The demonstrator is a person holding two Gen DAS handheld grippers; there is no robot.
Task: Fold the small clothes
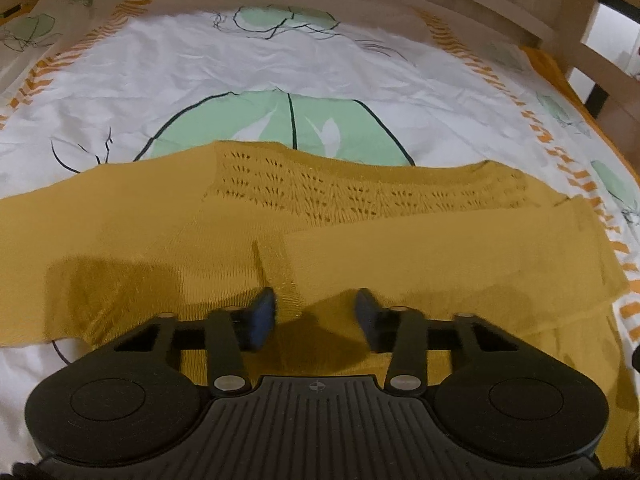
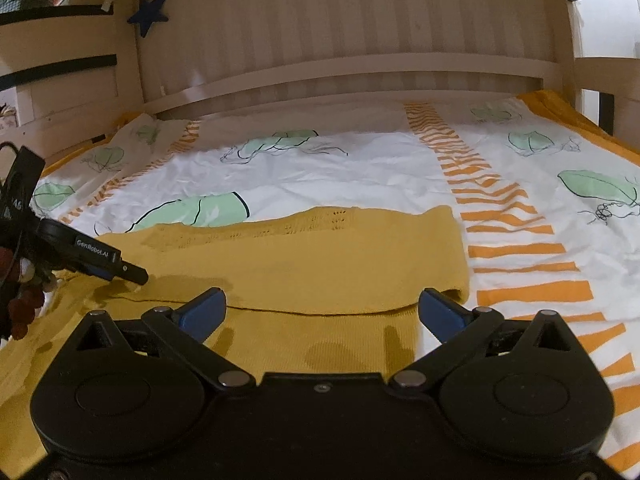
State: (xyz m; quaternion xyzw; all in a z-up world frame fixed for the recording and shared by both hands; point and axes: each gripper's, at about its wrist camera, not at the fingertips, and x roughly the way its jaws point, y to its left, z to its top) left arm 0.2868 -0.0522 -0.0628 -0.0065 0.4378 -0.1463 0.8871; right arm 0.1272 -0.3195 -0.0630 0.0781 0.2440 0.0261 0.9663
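Note:
A mustard-yellow knit sweater [image 1: 280,224] lies flat on the bed, with an eyelet pattern across its far part and a sleeve folded across its right side [image 1: 460,264]. My left gripper [image 1: 316,308] is open, low over the sweater's near middle, holding nothing. In the right wrist view the same sweater [image 2: 320,264] lies ahead with a folded layer on top. My right gripper [image 2: 320,312] is wide open over the sweater's near right edge, empty. The left gripper [image 2: 100,264] shows at the left of that view, over the sweater.
The bedsheet [image 1: 200,72] is white with green leaf prints and orange striped bands [image 2: 500,216]. A wooden slatted bed frame [image 2: 340,68] rises at the far side. A blue star [image 2: 148,12] hangs at its upper left. Pillows [image 1: 48,28] lie far left.

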